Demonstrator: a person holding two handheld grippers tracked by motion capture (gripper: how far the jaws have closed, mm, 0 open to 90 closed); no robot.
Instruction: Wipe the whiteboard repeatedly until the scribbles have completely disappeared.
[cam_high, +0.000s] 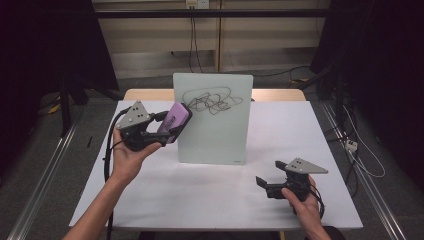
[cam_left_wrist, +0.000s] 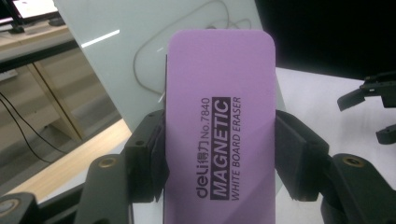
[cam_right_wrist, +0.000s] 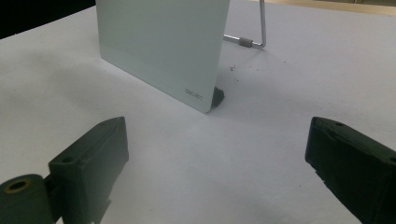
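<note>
Left gripper (cam_high: 167, 126) is holding the purple eraser (cam_high: 175, 121) at the whiteboard (cam_high: 212, 120); wiping of the scribble (cam_high: 212, 100) is not yet under way.

The jaws are clamping the eraser's long sides, with the eraser raised beside the board's left edge, toward the table's (cam_high: 150, 200) far-left part. To wipe well, the felt face should be pressed flat and swept right across the marks, lightly, as the board is standing on a thin wire prop (cam_right_wrist: 254, 32). Right gripper (cam_high: 272, 175) is resting wide open, empty, near the front-right corner. The felt side is facing away from the cameras; contact with the board cannot be confirmed.
</note>
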